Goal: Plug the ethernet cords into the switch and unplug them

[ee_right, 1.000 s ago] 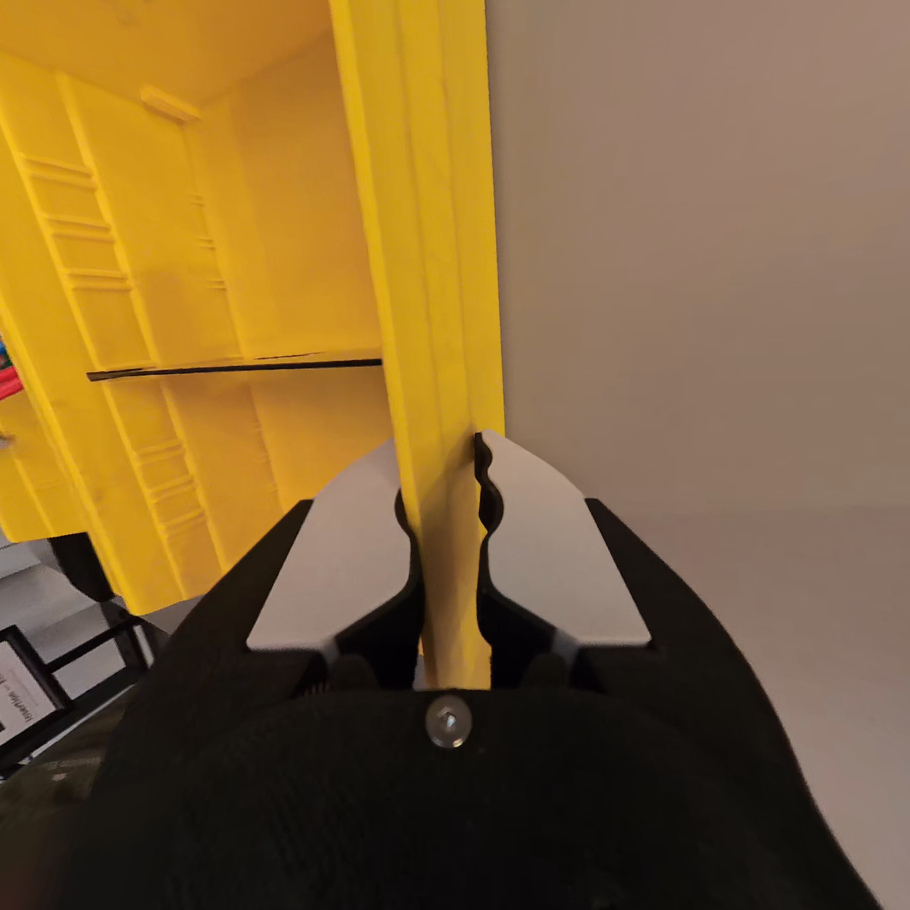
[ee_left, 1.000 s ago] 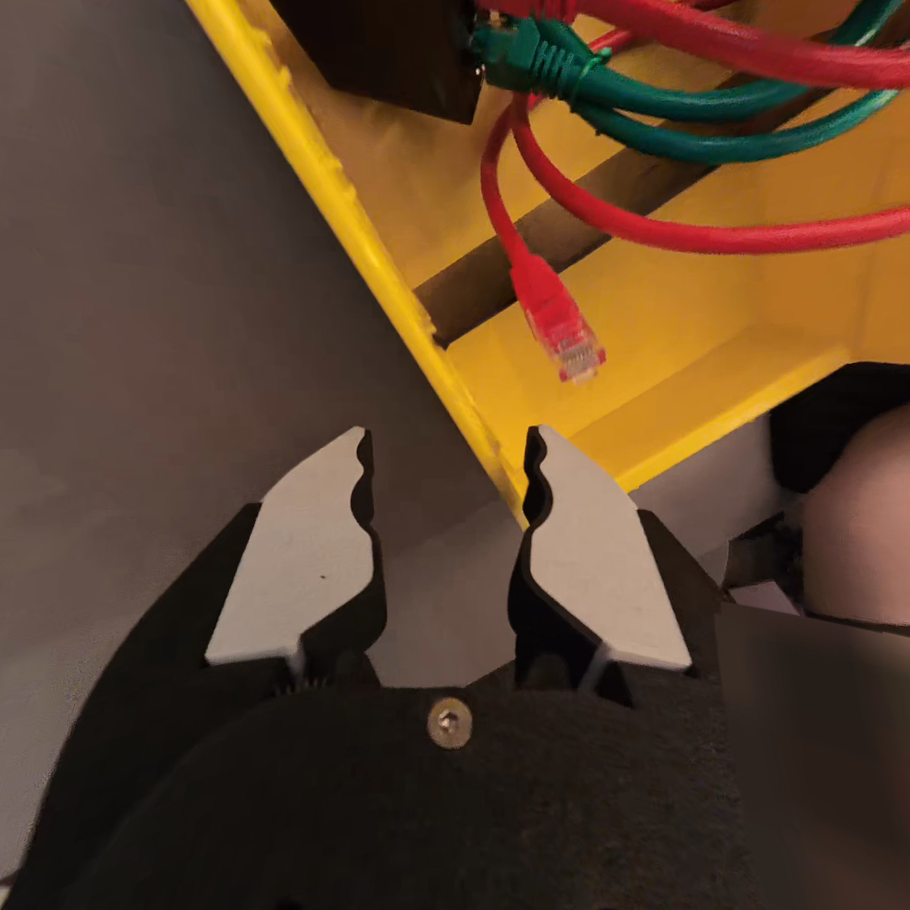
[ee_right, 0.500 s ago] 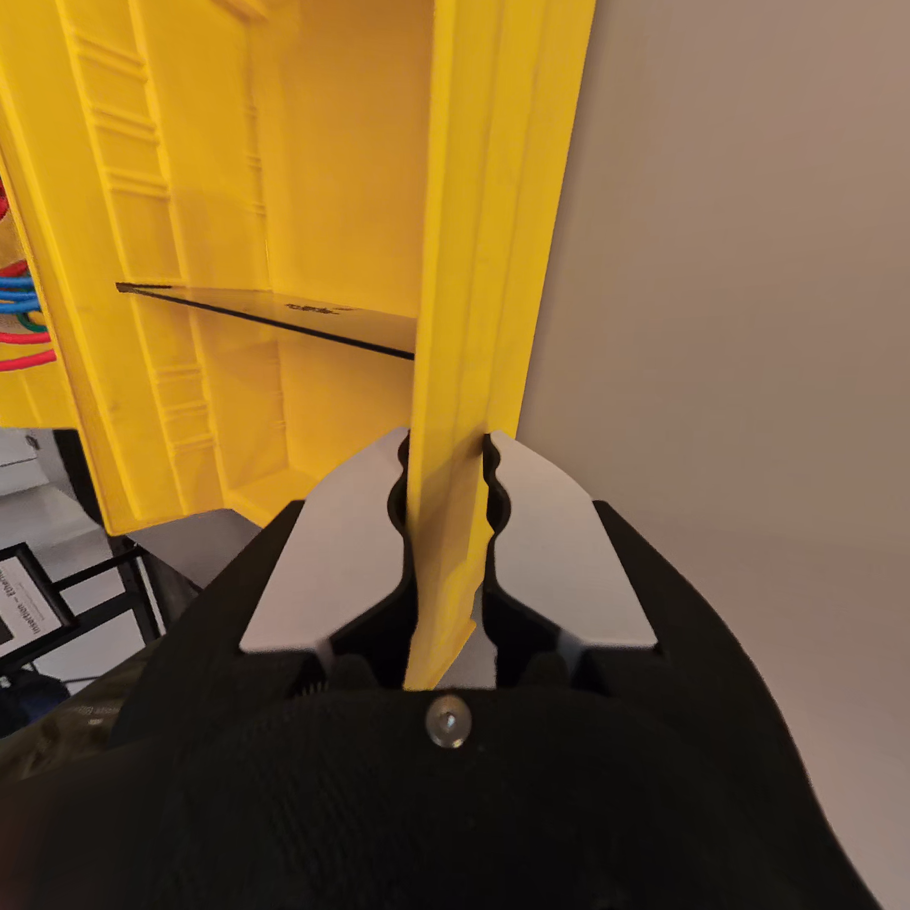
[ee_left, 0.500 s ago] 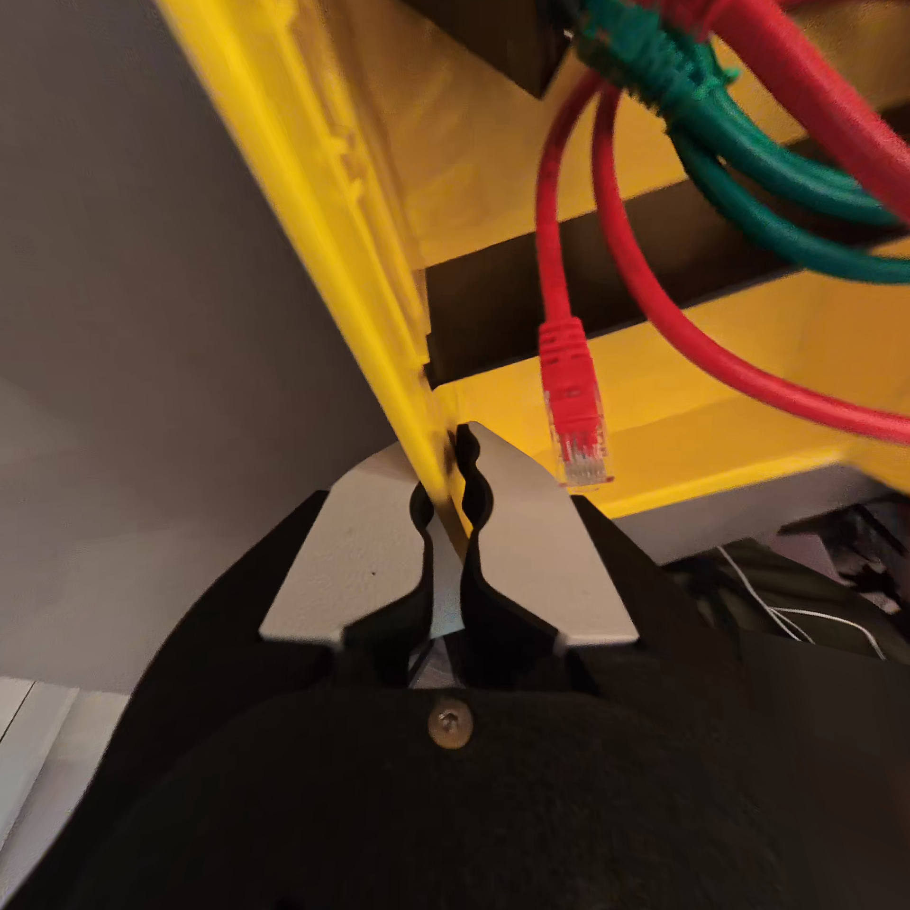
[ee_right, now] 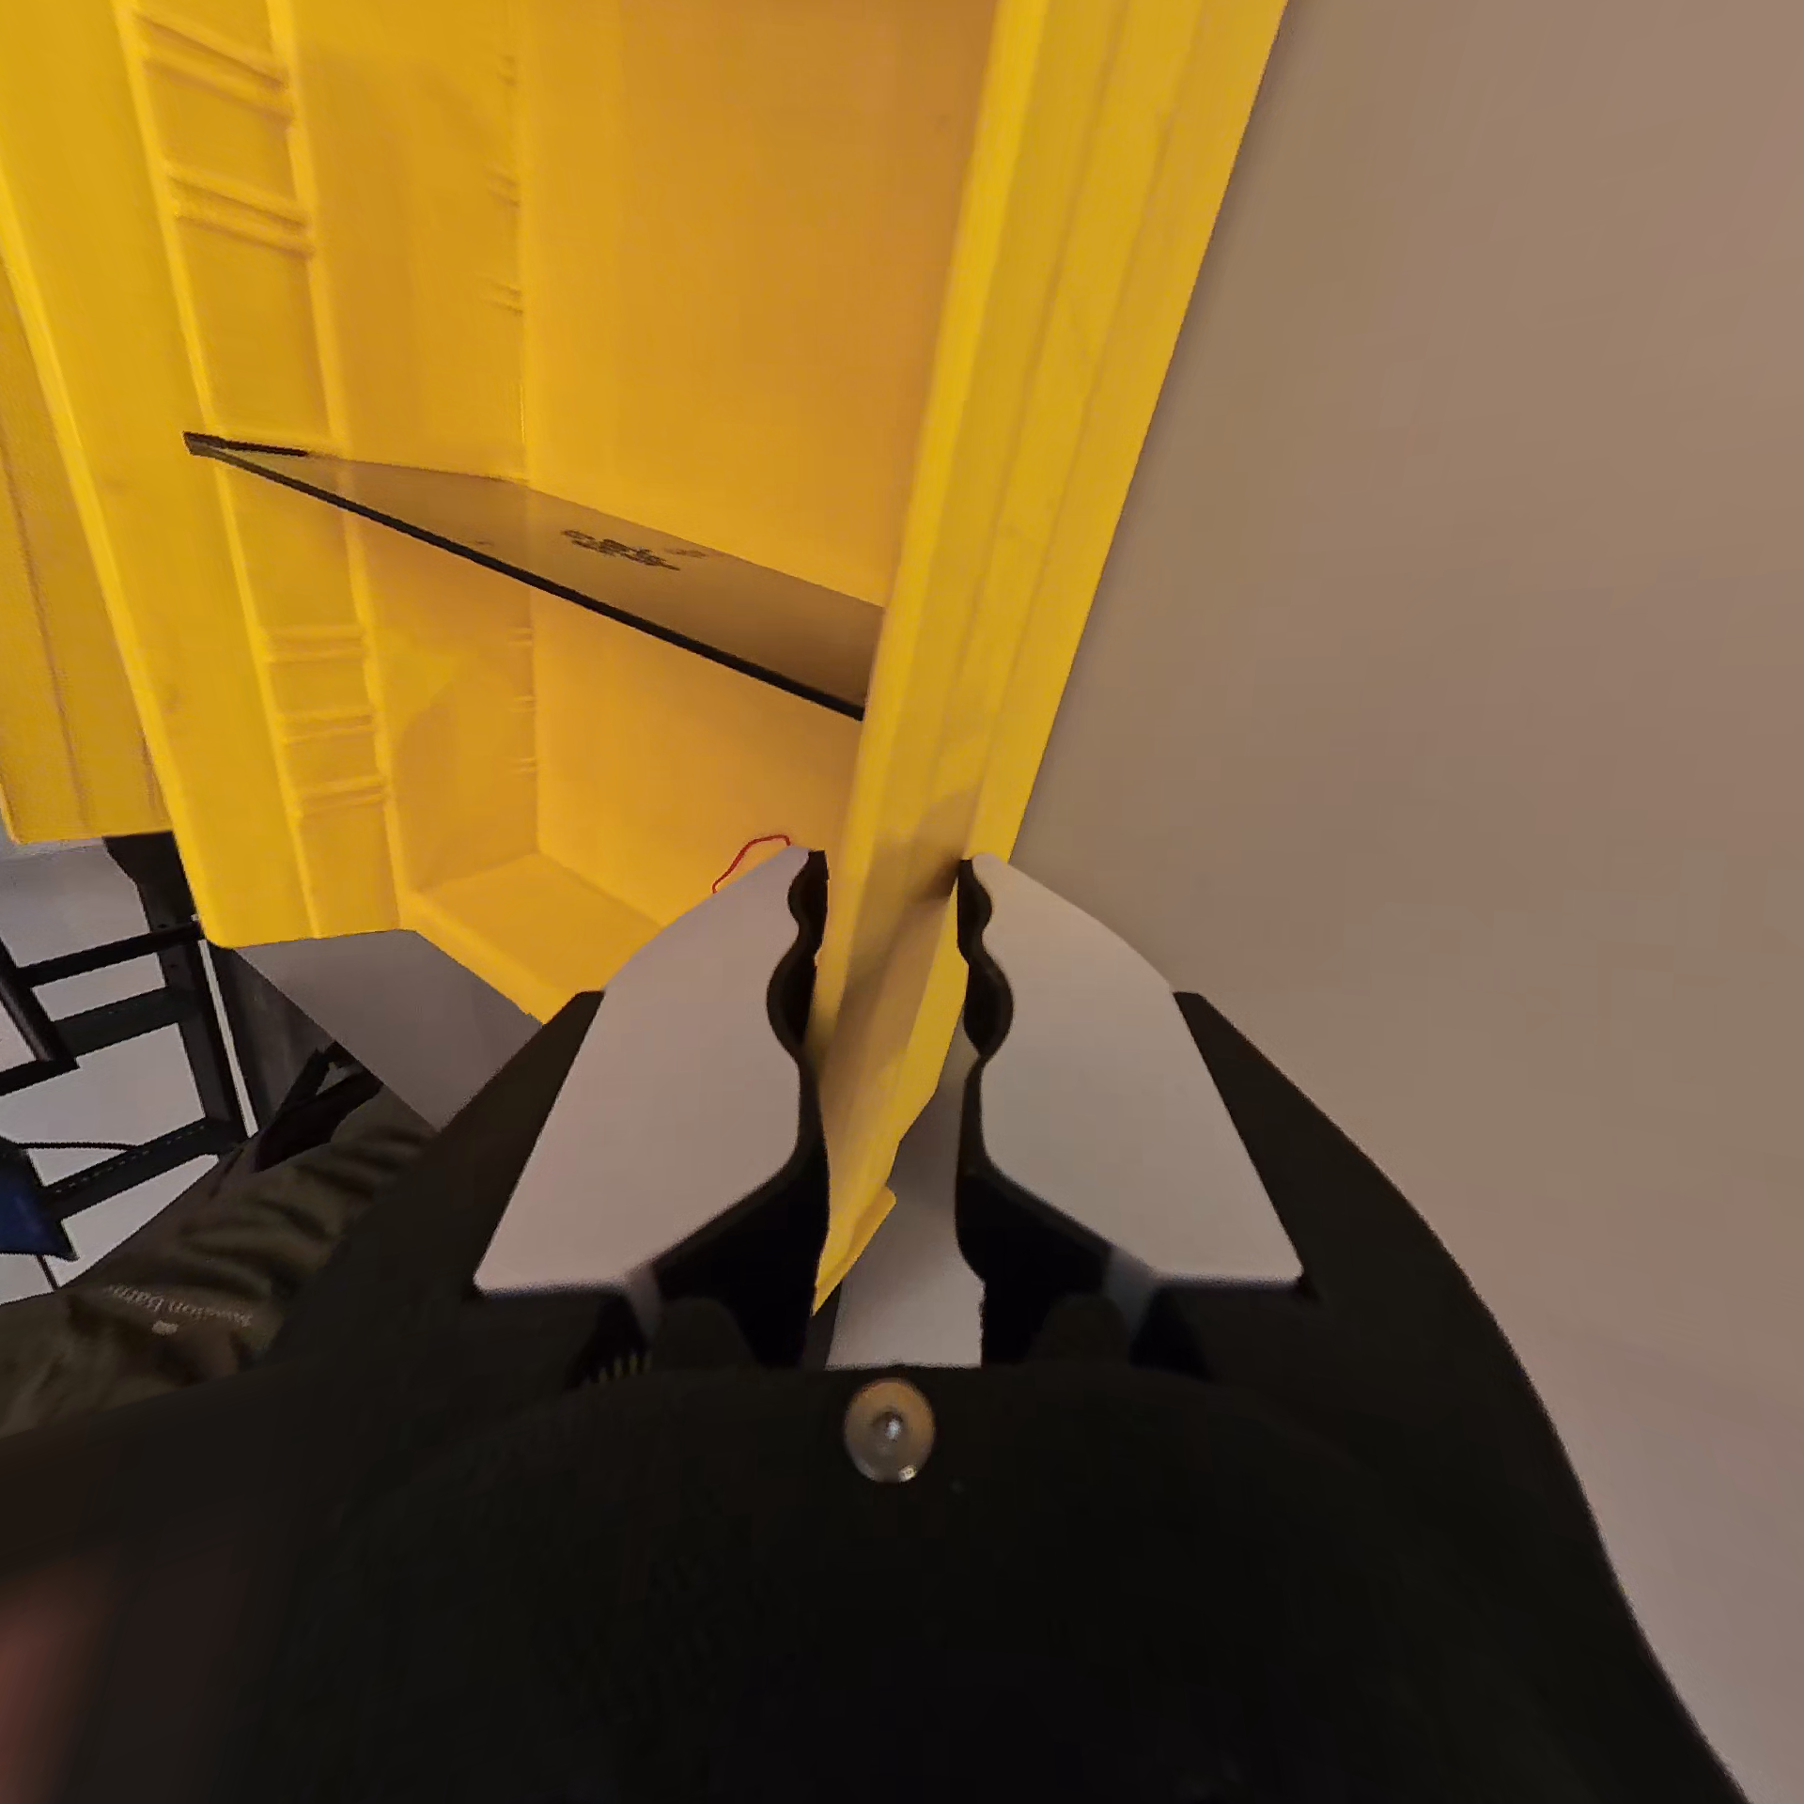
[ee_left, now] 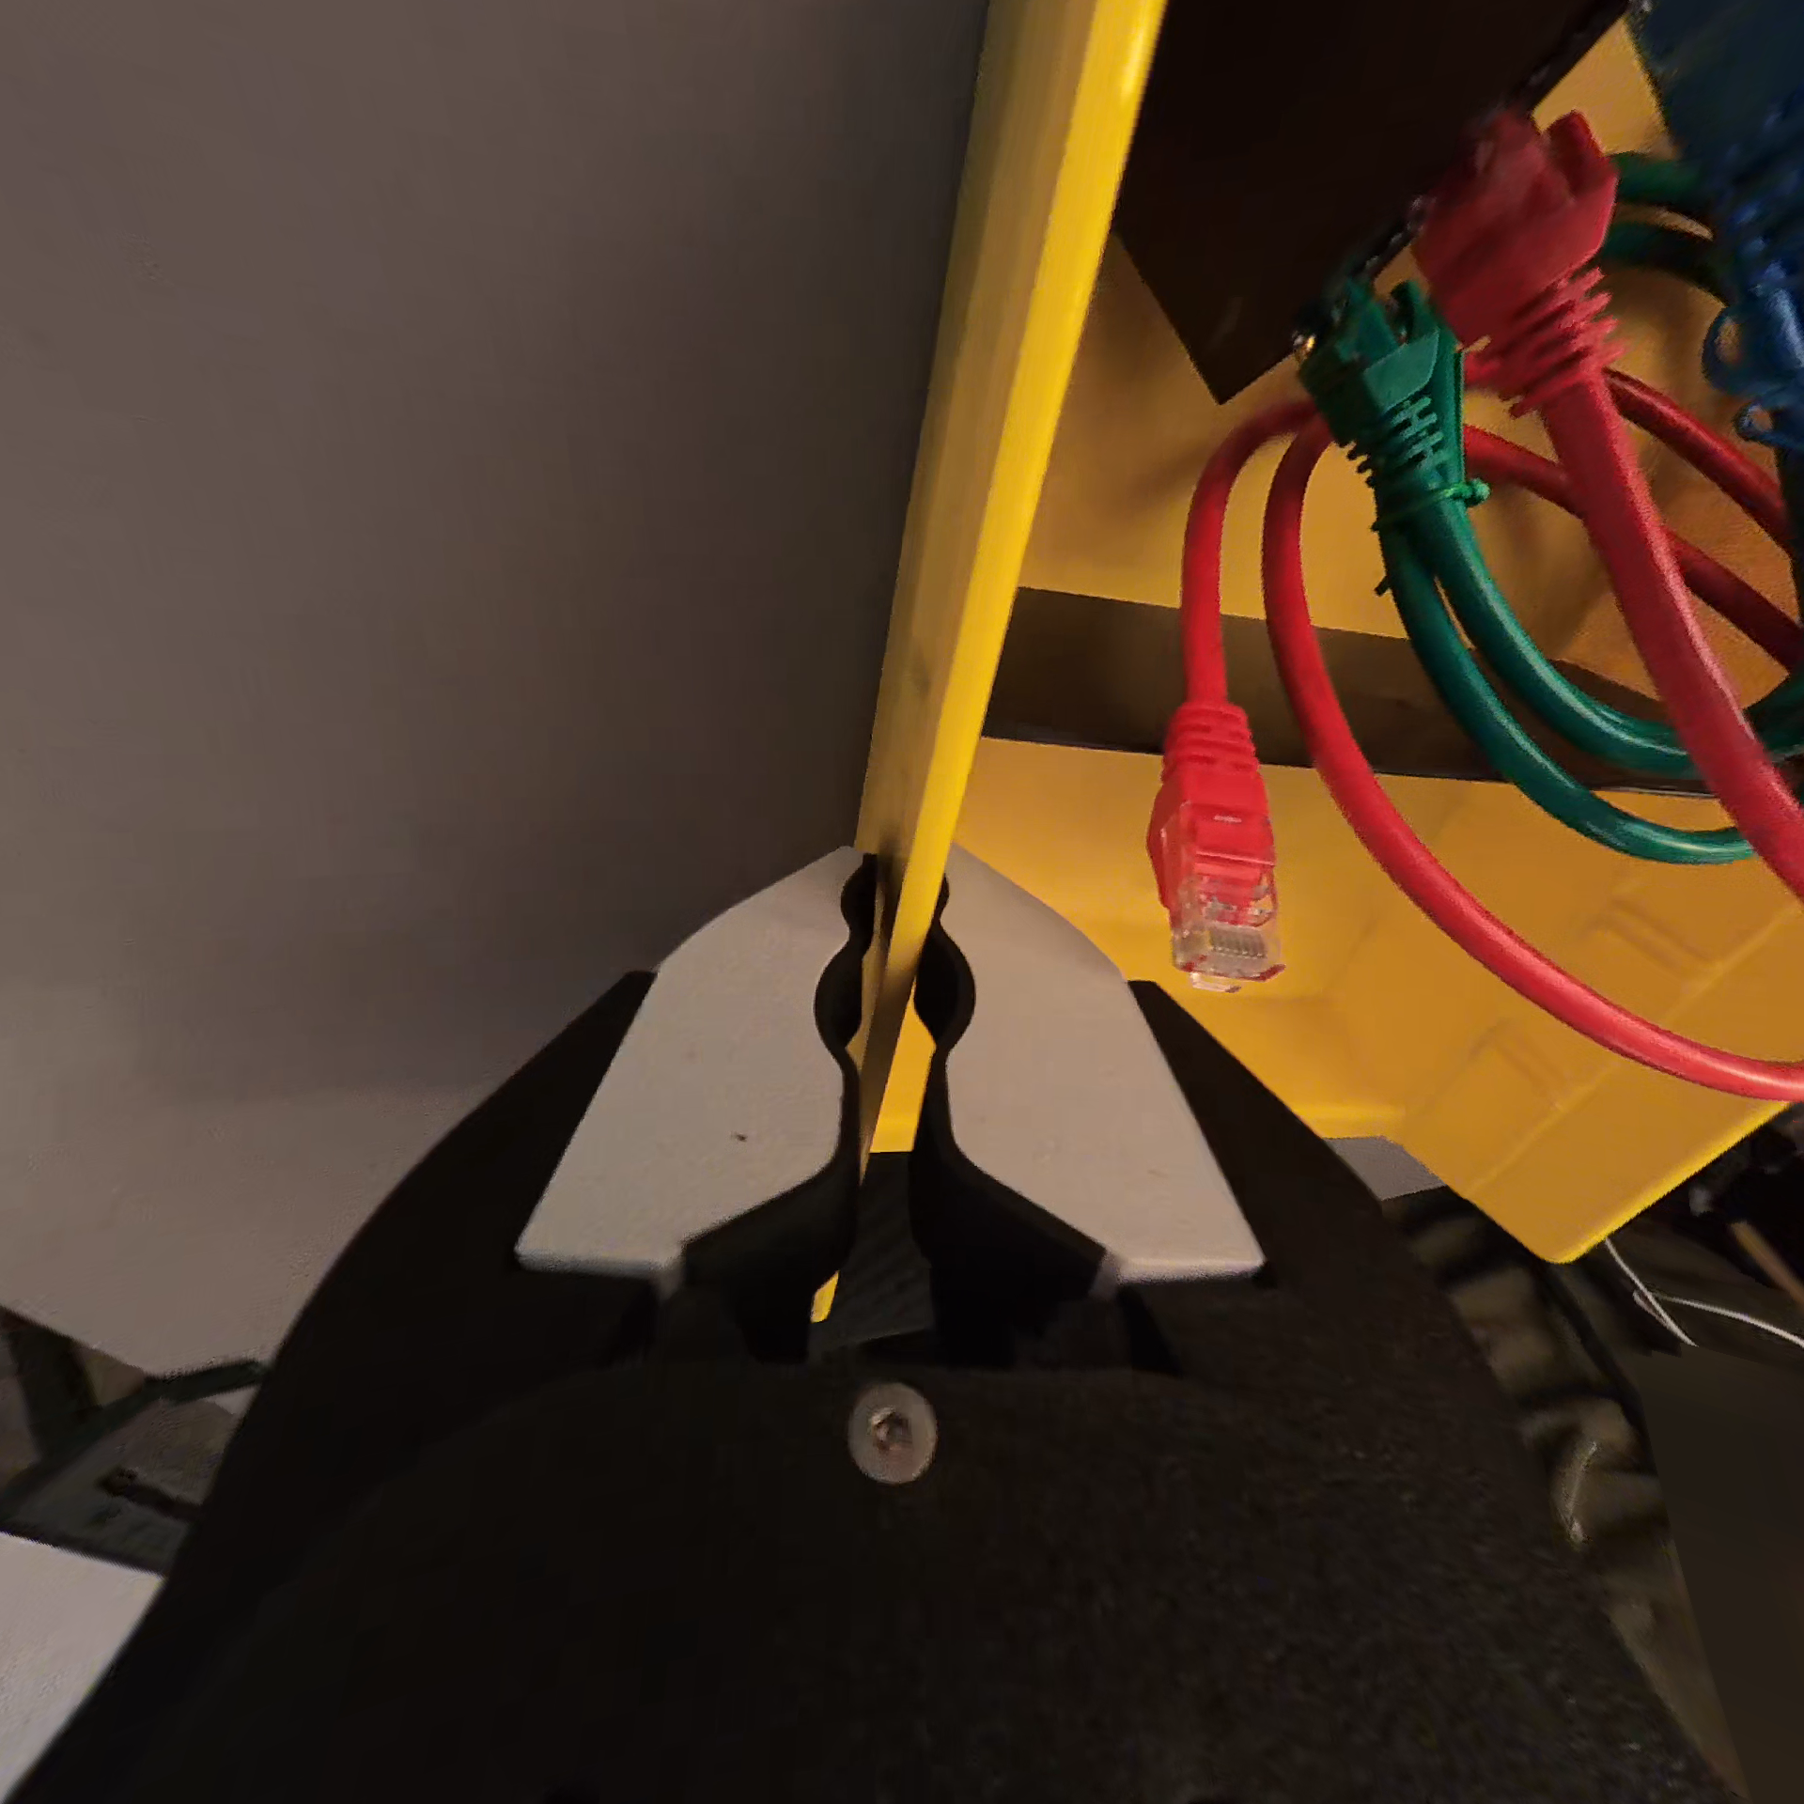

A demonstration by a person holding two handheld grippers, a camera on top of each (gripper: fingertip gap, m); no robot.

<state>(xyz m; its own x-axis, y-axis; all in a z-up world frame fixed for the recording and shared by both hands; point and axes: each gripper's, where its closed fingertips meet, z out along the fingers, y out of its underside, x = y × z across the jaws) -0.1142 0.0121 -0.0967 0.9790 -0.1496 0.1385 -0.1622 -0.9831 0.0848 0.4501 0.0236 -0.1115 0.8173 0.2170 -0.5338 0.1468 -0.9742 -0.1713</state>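
A yellow plastic bin [ee_left: 1015,410] holds a black switch [ee_left: 1240,195] at the top of the left wrist view. A green plug [ee_left: 1386,366] and a red plug [ee_left: 1523,234] sit in the switch. Blue cords [ee_left: 1757,264] hang at the far right. A loose red ethernet plug [ee_left: 1215,879] dangles free to the right of my left gripper [ee_left: 898,869], which is shut on the bin's side wall. My right gripper [ee_right: 888,864] is shut on the bin's other side wall [ee_right: 1064,410].
A thin black divider plate [ee_right: 586,556] crosses the inside of the bin. A plain grey wall [ee_right: 1464,683] lies right of the bin. A black metal frame [ee_right: 107,986] and dark fabric [ee_right: 195,1279] are at lower left. Thin wires [ee_left: 1738,1318] lie below the bin. Left tips to right tips: about 55 centimetres.
My left gripper was open beside the bin's corner, then closed on its side wall. The bin's wall now stands steeper in both views. My right gripper has stayed clamped on its wall.
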